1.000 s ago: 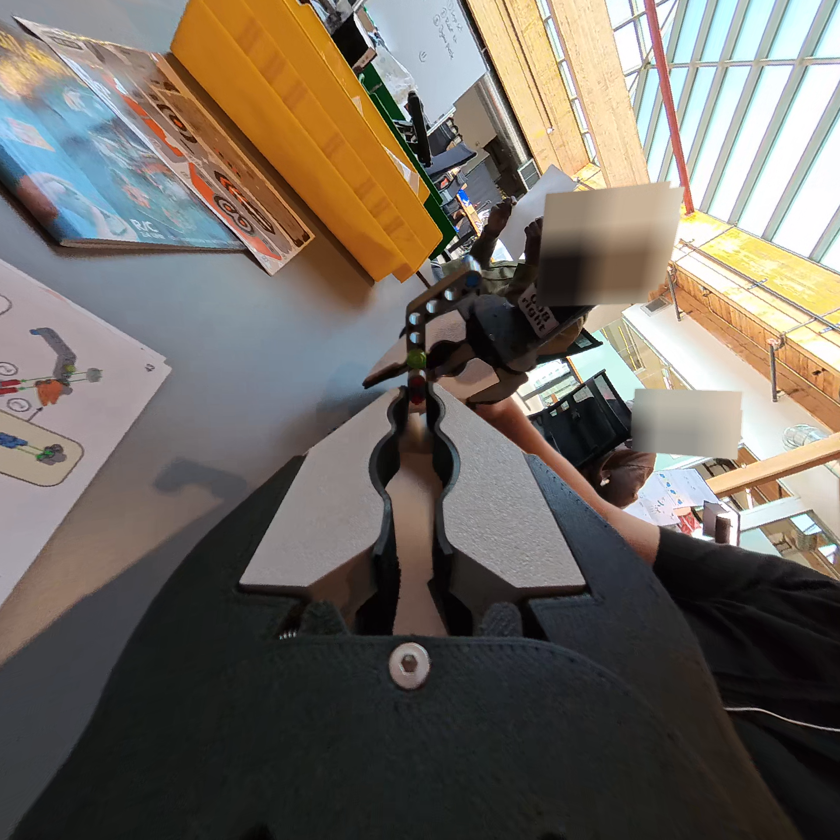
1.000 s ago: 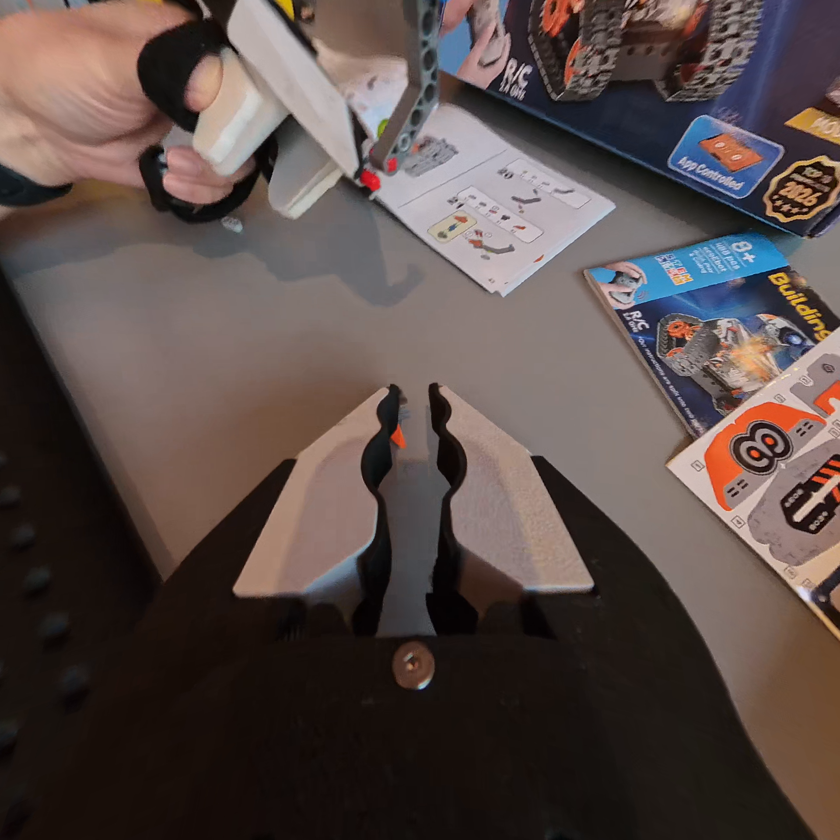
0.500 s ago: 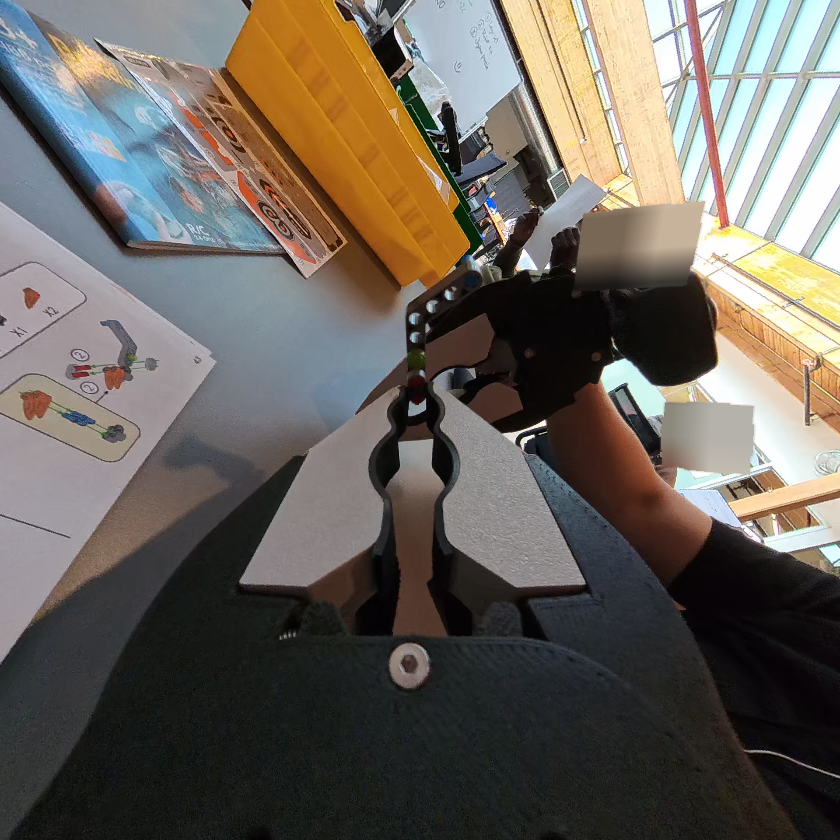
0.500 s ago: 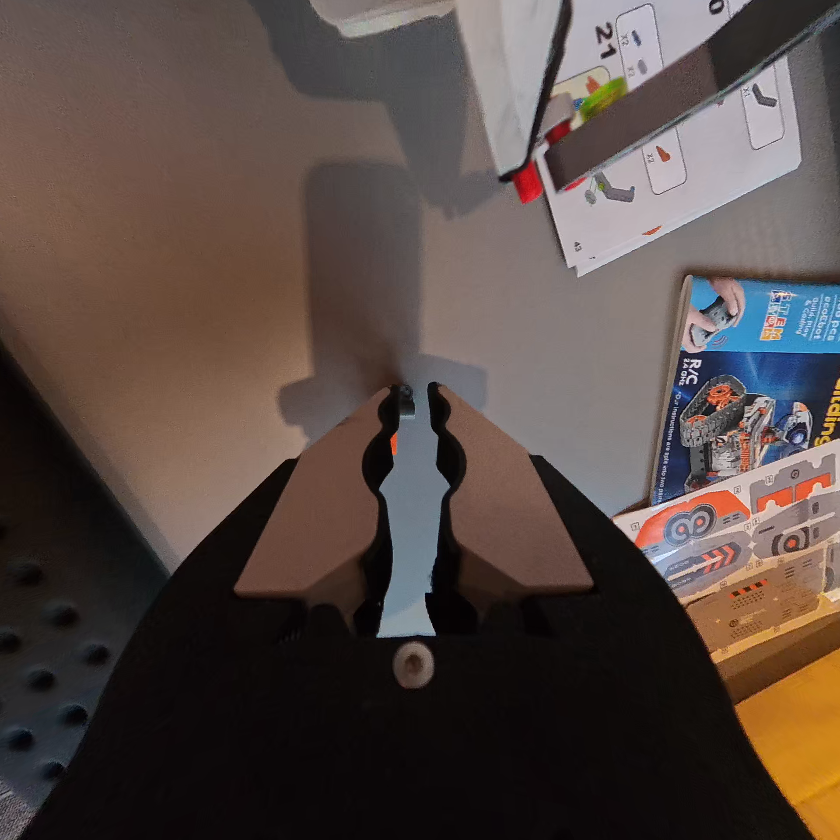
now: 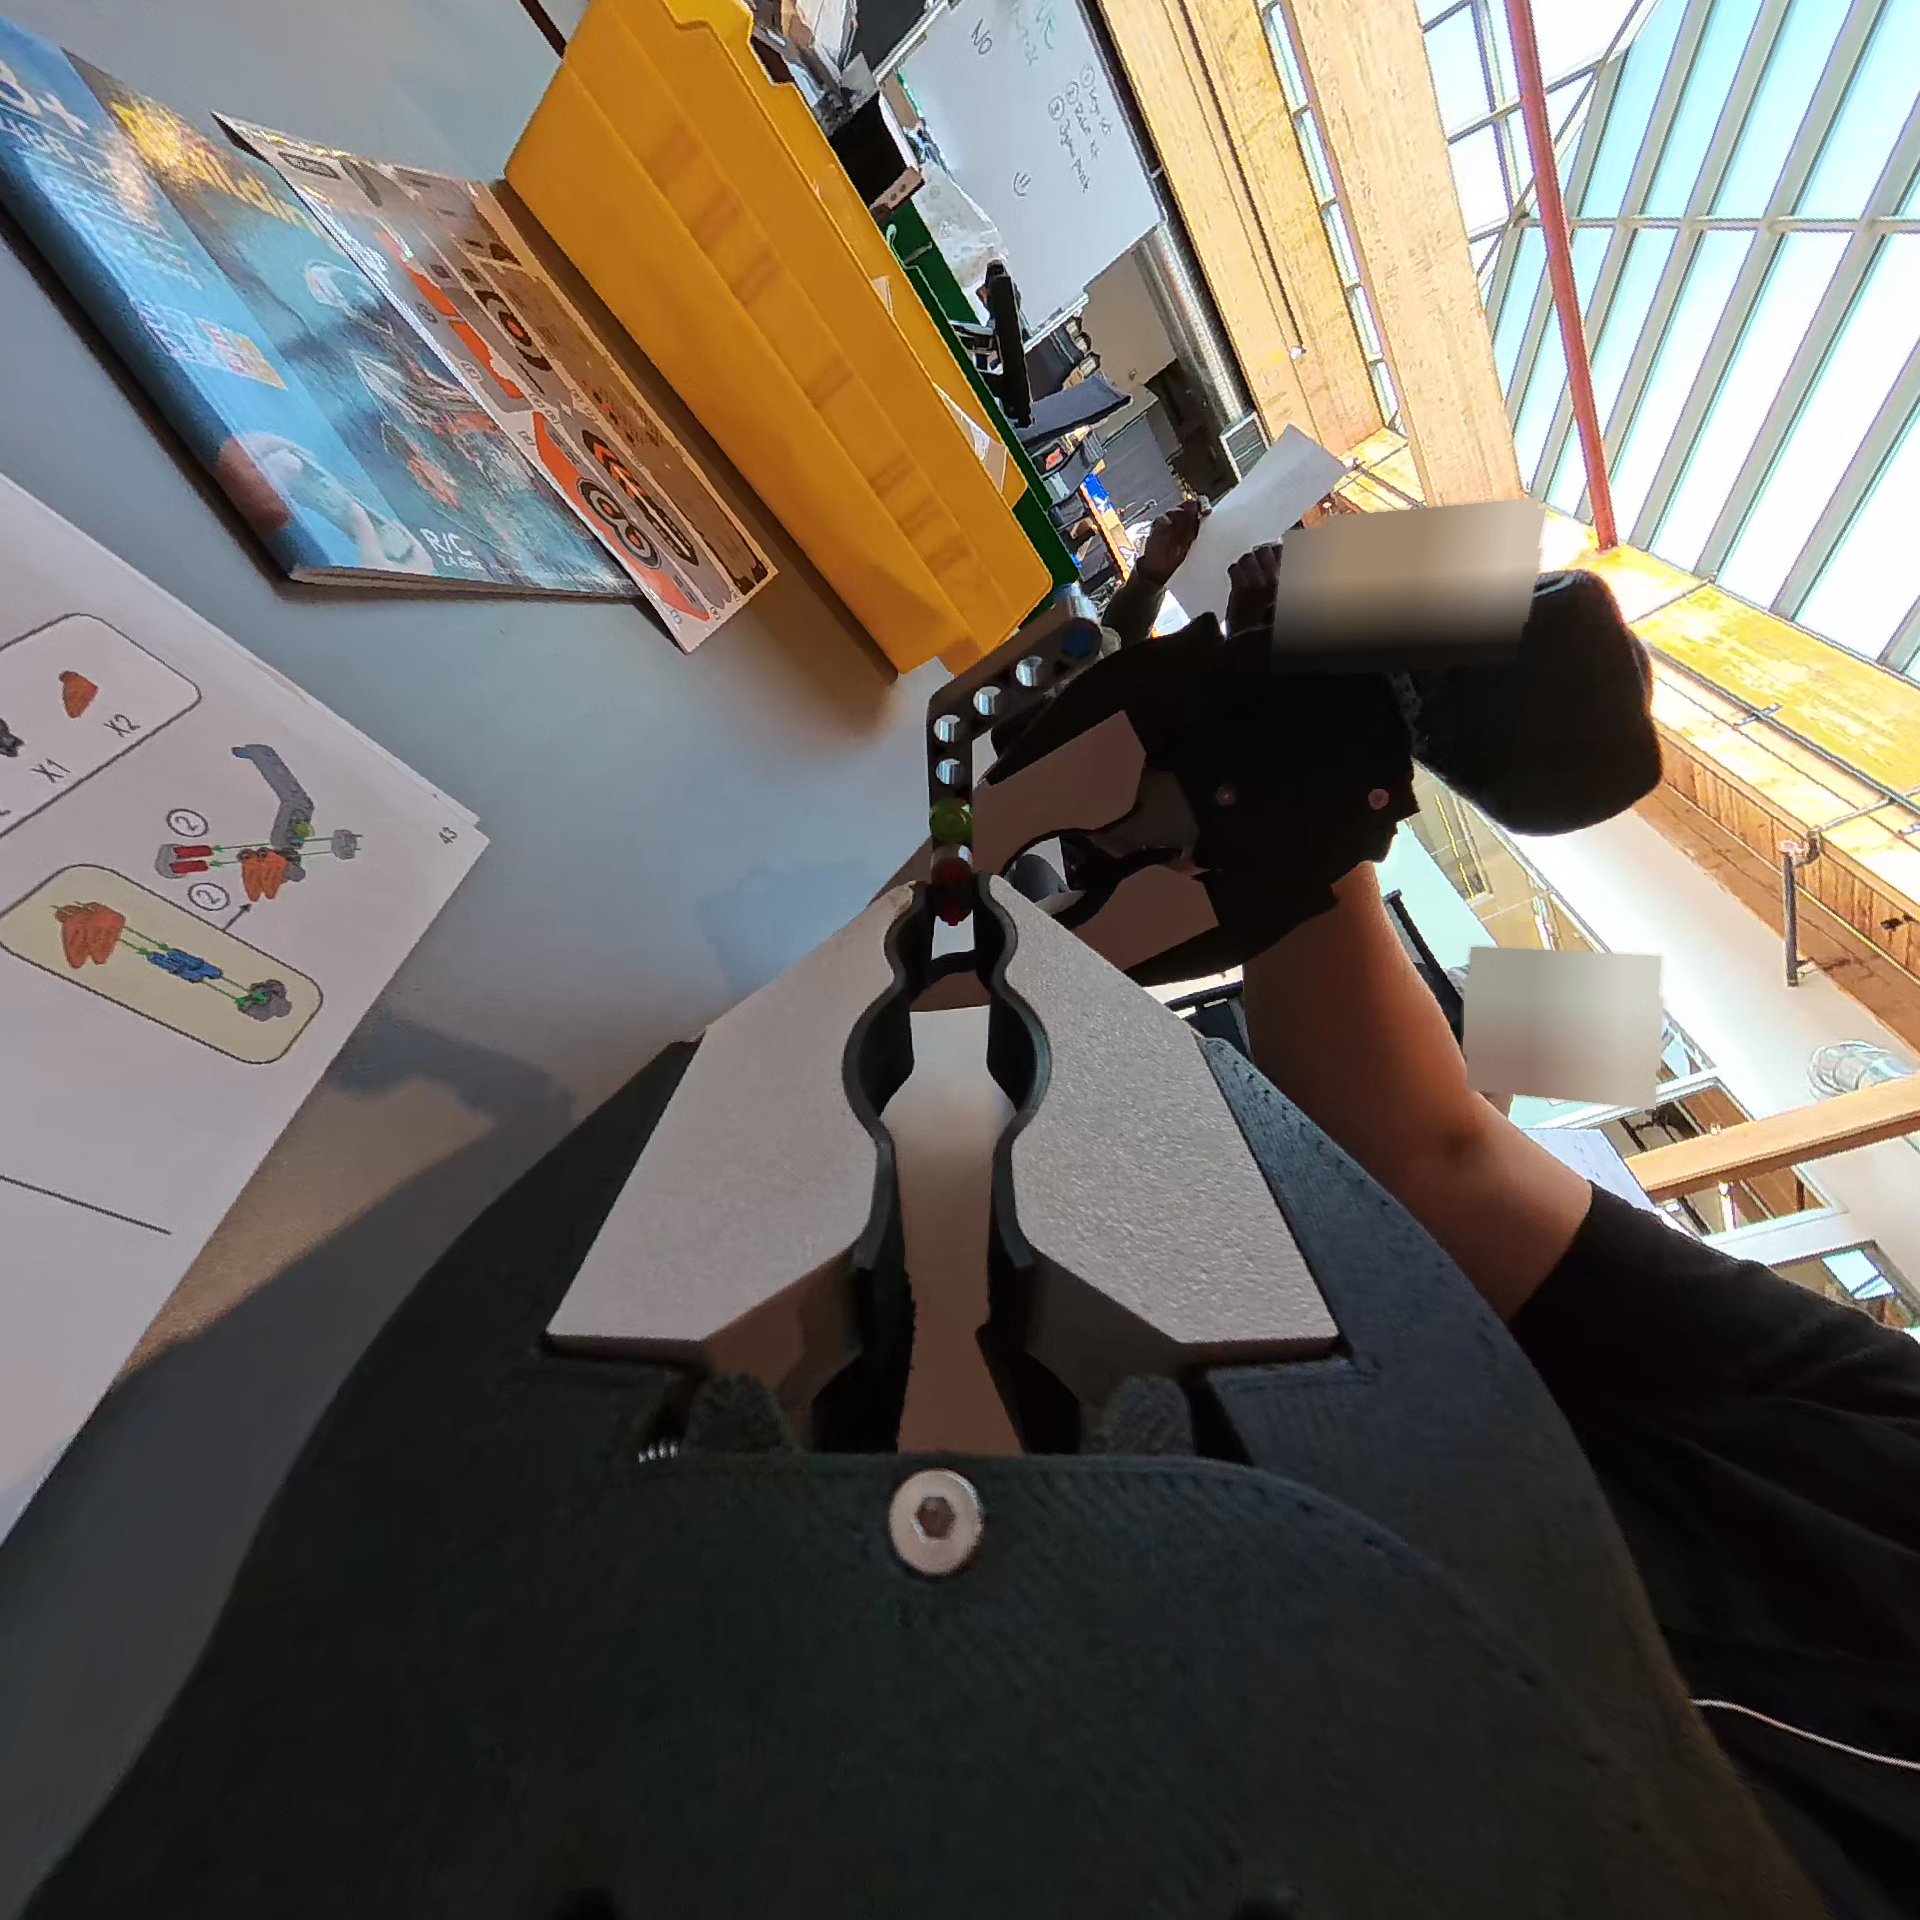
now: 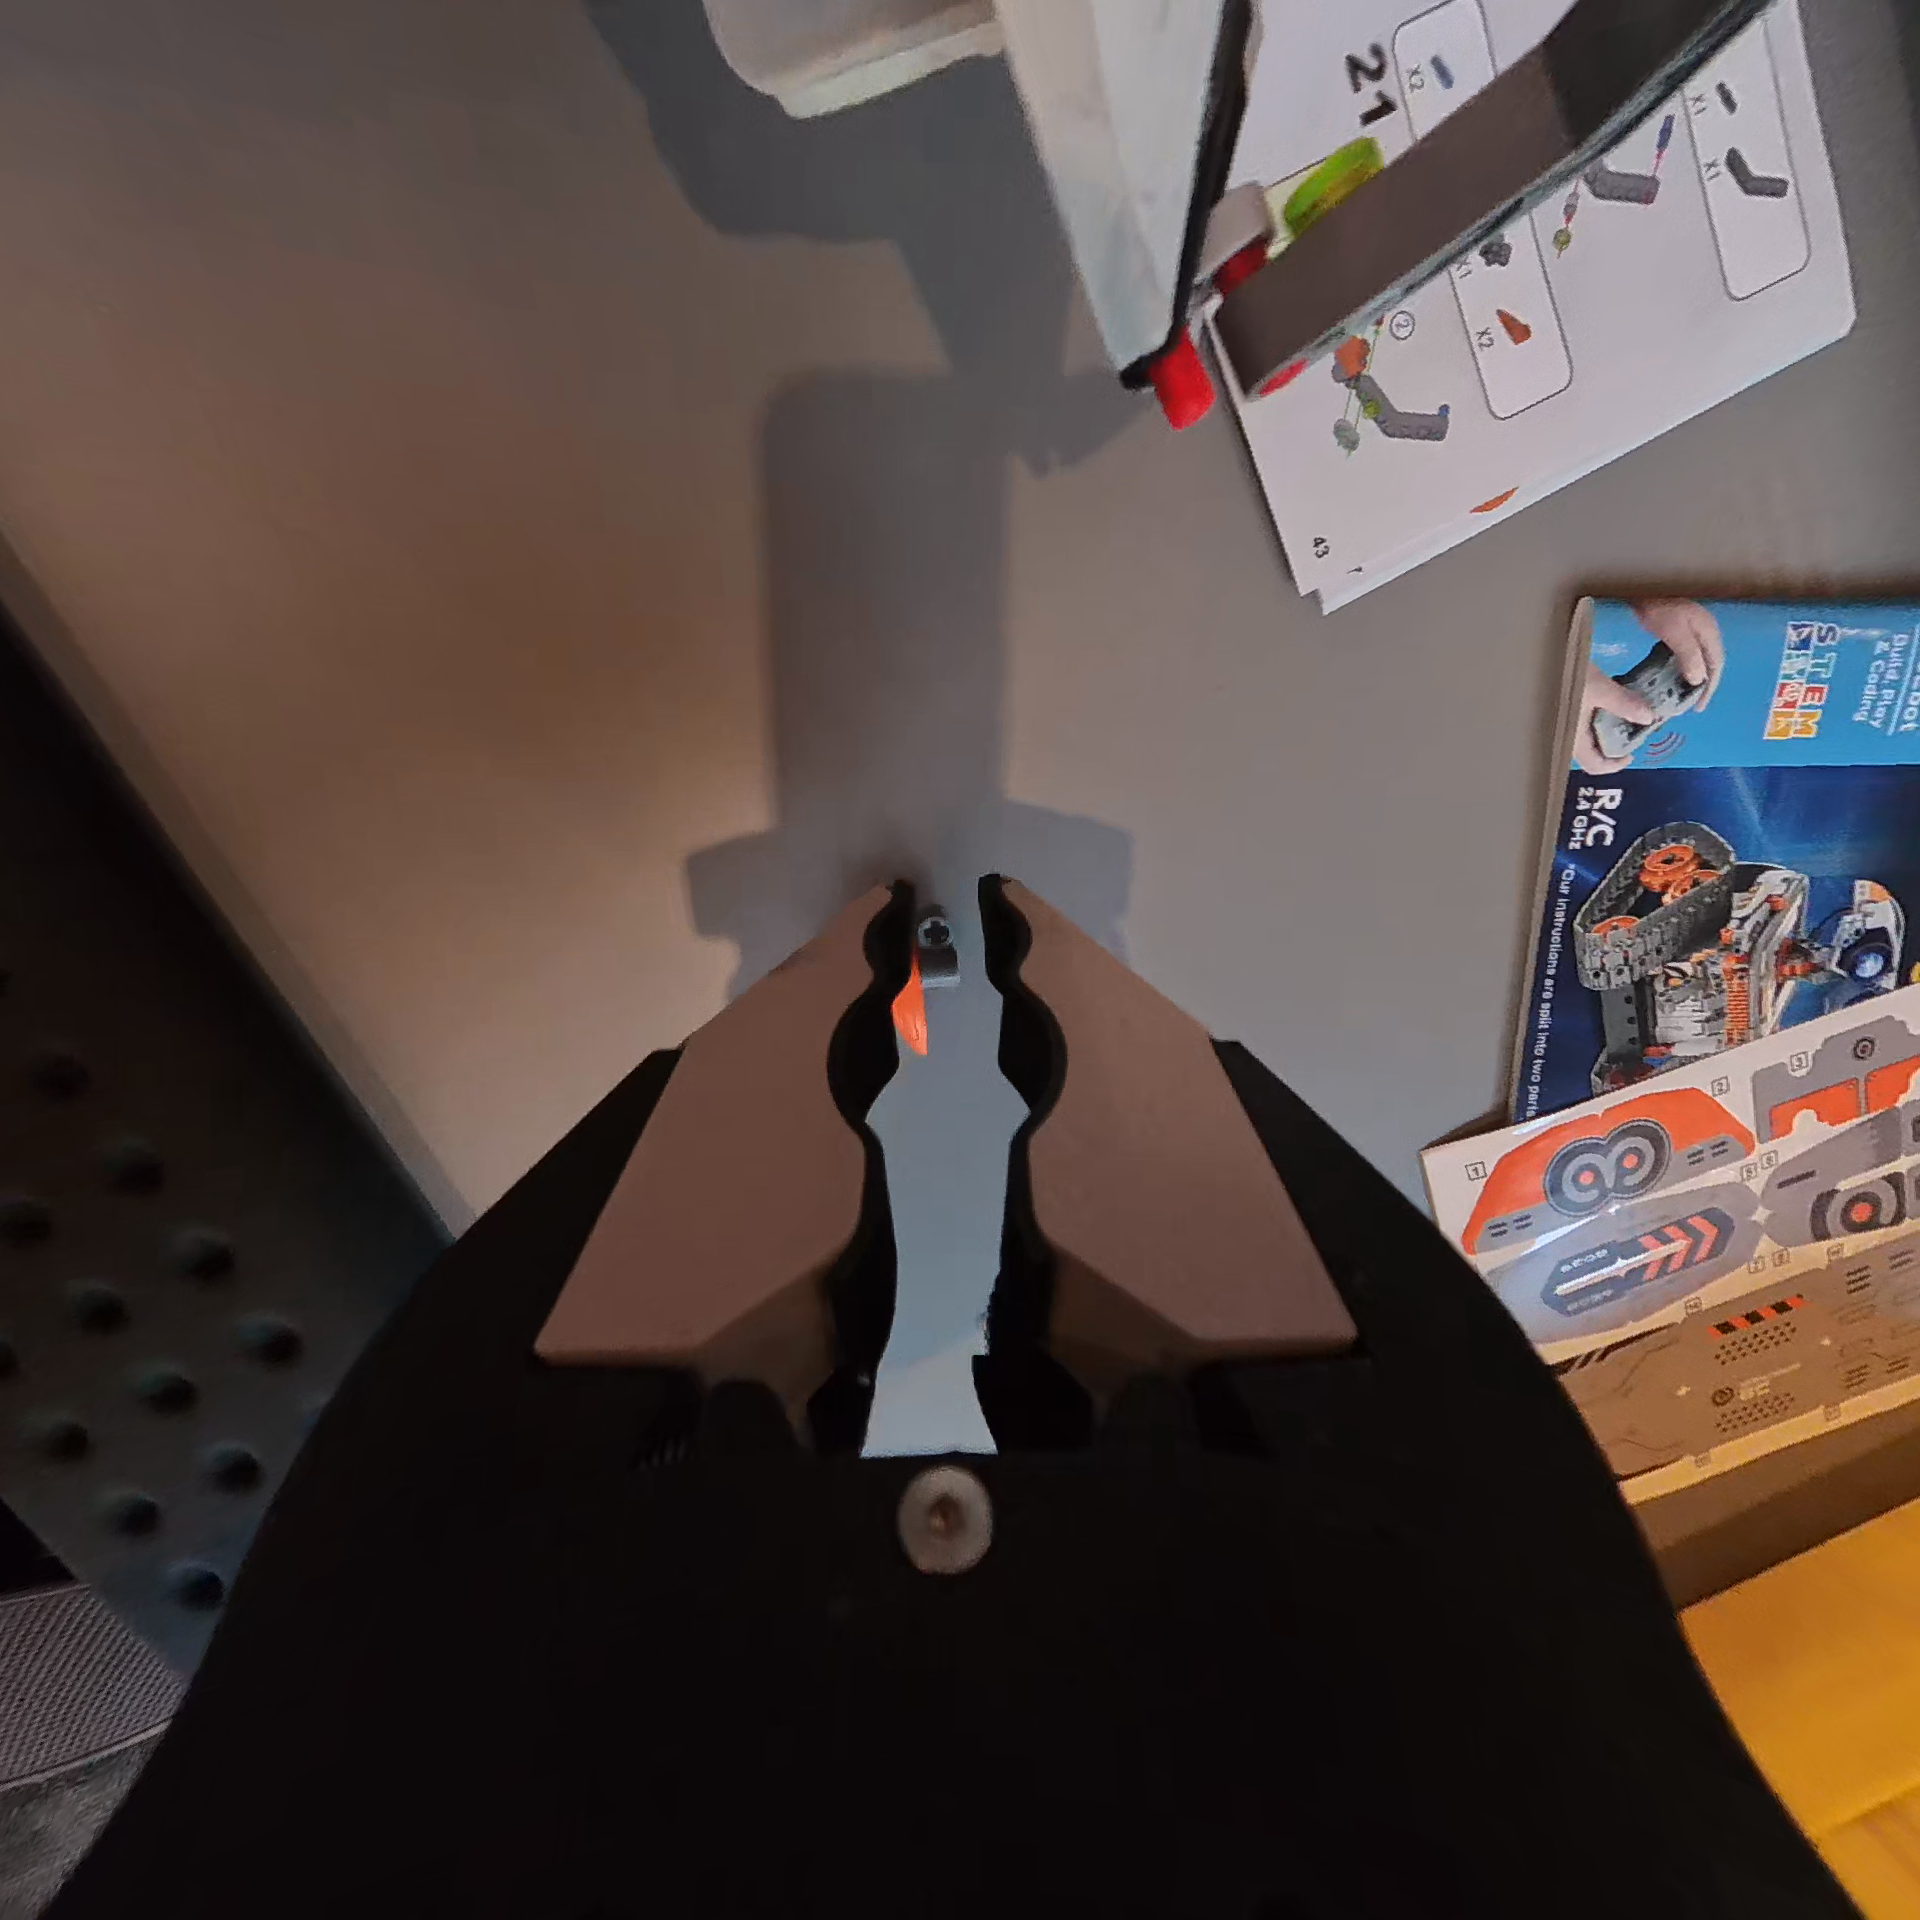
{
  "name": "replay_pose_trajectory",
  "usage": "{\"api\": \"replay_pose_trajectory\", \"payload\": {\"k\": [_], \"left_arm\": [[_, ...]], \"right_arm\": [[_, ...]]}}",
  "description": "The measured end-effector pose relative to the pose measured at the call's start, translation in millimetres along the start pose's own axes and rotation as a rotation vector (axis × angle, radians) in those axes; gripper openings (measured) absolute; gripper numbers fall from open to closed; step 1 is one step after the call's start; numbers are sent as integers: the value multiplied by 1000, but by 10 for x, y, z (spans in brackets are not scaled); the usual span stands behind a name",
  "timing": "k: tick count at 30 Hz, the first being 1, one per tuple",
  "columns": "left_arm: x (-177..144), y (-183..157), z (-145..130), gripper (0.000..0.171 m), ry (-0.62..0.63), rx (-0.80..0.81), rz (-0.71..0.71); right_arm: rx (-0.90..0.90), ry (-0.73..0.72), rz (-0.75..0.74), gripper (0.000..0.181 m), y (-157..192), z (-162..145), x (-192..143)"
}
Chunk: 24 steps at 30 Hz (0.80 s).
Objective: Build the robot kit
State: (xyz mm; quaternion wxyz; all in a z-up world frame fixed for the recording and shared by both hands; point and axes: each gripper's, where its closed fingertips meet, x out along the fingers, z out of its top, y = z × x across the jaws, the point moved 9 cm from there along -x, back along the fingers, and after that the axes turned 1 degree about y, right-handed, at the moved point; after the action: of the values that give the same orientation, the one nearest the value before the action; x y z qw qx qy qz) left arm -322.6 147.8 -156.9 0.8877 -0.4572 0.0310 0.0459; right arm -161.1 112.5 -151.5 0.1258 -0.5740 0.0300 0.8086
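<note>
My left gripper: clamped on grey beam with red pin. My right gripper: closed on small orange-grey piece, above table; manual nearby.

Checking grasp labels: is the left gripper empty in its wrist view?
No, the left gripper pinches a red pin at the end of a grey holed beam.
</note>
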Motion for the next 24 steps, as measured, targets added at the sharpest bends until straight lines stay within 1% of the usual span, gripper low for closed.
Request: {"api": "replay_pose_trajectory", "payload": {"k": [5,9,10,12,14,16,18,20,22,24], "left_arm": [[8,-4,-4,5,4,1,-3],[19,2,-5,5,9,-1,-4],[21,3,-6,5,10,-3,-4],[24,3,-7,5,12,-4,-6],[25,-1,-8,5,14,-3,-7],[24,-1,-8,5,14,-3,-8],[24,0,-7,5,15,-5,-9],[27,-1,-12,5,18,-5,-9],[32,-8,-15,5,21,-4,-12],[45,-23,-21,5,24,-6,-31]], "right_arm": [[-5,19,0,14,24,-72,58],[-6,30,-4,10,26,-116,74],[-12,29,-3,7,29,-124,77],[-14,14,-1,7,30,-135,78],[-14,-4,1,12,32,-147,79],[-8,-14,7,12,36,-161,86],[-13,-19,6,7,47,-167,96],[-8,-18,0,7,47,-171,96],[3,-50,-6,7,47,-173,71],[53,-159,-13,7,40,-178,8]]}}
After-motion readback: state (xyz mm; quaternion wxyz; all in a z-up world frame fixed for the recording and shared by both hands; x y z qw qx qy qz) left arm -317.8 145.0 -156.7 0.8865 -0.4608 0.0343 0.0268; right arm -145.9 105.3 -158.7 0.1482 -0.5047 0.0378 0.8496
